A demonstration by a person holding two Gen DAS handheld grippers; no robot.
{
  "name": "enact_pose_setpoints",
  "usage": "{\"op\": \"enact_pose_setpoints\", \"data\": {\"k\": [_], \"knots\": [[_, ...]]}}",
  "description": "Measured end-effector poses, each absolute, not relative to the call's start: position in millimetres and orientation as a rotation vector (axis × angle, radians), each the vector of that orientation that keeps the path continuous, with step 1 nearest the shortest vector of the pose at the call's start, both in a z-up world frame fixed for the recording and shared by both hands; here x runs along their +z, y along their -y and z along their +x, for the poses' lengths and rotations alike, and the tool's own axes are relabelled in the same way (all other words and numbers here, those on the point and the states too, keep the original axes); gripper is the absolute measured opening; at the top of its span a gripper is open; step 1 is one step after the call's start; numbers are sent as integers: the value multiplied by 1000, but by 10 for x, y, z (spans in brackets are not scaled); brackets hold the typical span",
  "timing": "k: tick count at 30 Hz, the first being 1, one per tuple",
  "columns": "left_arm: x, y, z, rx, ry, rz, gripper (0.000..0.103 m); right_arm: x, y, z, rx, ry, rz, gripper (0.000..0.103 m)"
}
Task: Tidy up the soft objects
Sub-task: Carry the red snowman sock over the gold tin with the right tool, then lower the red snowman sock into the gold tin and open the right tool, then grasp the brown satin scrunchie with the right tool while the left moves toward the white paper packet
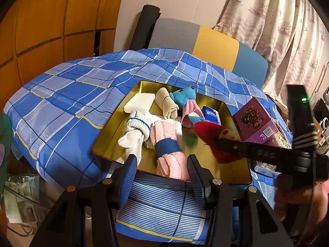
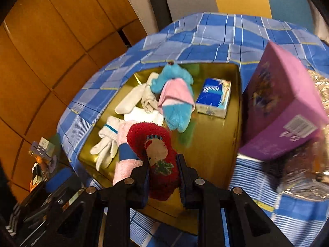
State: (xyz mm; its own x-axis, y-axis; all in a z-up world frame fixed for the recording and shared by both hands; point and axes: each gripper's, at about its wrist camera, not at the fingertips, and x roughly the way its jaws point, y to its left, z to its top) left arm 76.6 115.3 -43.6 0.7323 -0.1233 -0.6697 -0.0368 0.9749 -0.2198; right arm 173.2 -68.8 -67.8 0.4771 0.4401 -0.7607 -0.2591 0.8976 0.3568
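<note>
A gold tin tray (image 1: 232,173) (image 2: 218,140) lies on a blue plaid cloth. In it are a white glove (image 1: 133,131) (image 2: 104,146), a rolled pink towel with a blue band (image 1: 168,144) (image 2: 125,160), a beige roll (image 1: 166,103), a white pad (image 1: 139,103), a blue plush toy with a pink cloth (image 1: 185,98) (image 2: 174,98) and a blue tissue pack (image 1: 211,113) (image 2: 213,96). My right gripper (image 2: 162,168) (image 1: 224,144) is shut on a red fuzzy sock (image 2: 154,144) (image 1: 211,135), held over the tray. My left gripper (image 1: 162,164) stands open at the tray's near edge, over the pink towel's end.
A purple box (image 1: 255,119) (image 2: 281,103) leans at the tray's right side, with a shiny clear packet (image 2: 308,164) beside it. Wooden panels fill the left; a colour-block headboard (image 1: 213,43) and a curtain (image 1: 287,20) stand behind. Clutter sits low on the left.
</note>
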Motion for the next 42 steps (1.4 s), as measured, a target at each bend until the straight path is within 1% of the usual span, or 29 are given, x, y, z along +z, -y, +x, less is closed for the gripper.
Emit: {"op": "enact_pose_setpoints", "data": {"k": [3,6,8,9,12,13,20,24,31,42], "knots": [[-459,-1190,768,-50,-754,-248,51,-770,579,1778,399,-993,179,26],[-472,-1194,765,-52,-758,-257,51,-848,534,1846,364,-1008,171,27],[-470,-1185,755,-58,-759,-260,51,-912,527,1892,348,-1021,174,34],[-470,-1182,754,-59,-759,-259,51,-935,518,1905,348,-1029,177,35],[-465,-1184,741,-57,-754,-259,51,-894,525,1865,371,-1017,190,43],[-470,-1187,743,-55,-755,-261,51,-849,539,1824,380,-1001,192,45],[-524,-1162,746,-76,-774,-284,51,-487,781,1485,404,-885,220,46],[-541,-1055,723,-114,-780,-280,51,-299,916,1307,399,-828,219,49],[-562,-816,679,-175,-796,-259,51,-133,1198,1039,367,-774,218,50],[-544,-209,609,-352,-811,-193,52,1,2267,660,176,-703,297,52]]}}
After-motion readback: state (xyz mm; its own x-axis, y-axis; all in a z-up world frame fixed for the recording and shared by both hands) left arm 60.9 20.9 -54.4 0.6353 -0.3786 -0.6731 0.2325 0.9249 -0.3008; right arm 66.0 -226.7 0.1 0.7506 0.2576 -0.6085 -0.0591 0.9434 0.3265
